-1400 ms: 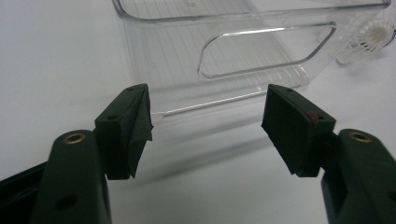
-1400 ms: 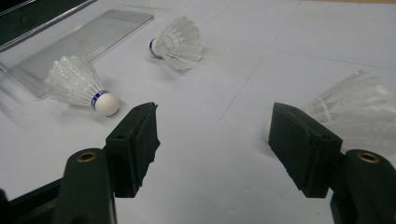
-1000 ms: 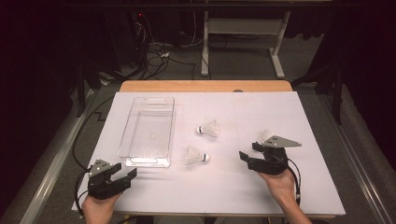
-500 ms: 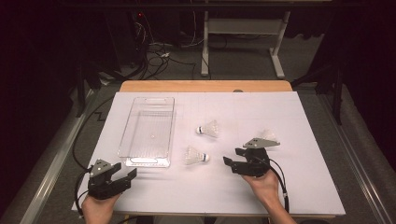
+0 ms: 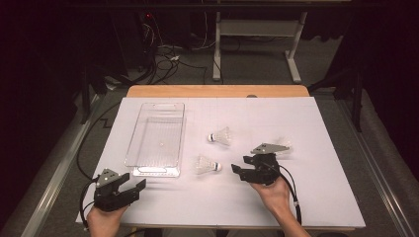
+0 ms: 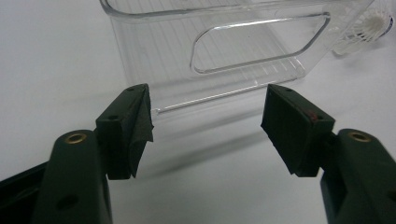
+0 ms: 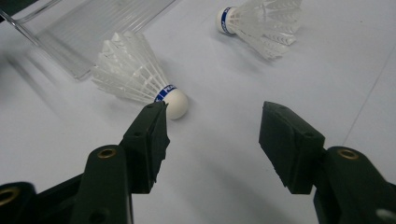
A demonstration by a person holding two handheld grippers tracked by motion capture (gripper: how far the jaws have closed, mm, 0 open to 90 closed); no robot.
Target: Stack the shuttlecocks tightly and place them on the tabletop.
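Note:
Two white shuttlecocks lie on the white sheet: the near shuttlecock points its cork right, the far shuttlecock points its cork left. A third, faint white shuttlecock lies past the right hand. My right gripper is open just right of the near one's cork; its jaws have just been closing a little with nothing between them. The cork sits beside the tip of the left jaw. My left gripper rests open in front of the clear tray, holding nothing.
The clear tray stands lengthwise at the left middle, with nothing in it. The white sheet covers the wooden table. Cables trail from both grippers toward the near edge. Table legs and wires lie on the floor beyond.
My right gripper has slid left across the sheet toward the near shuttlecock, uncovering the third one behind it. The left gripper and all shuttlecocks stayed put.

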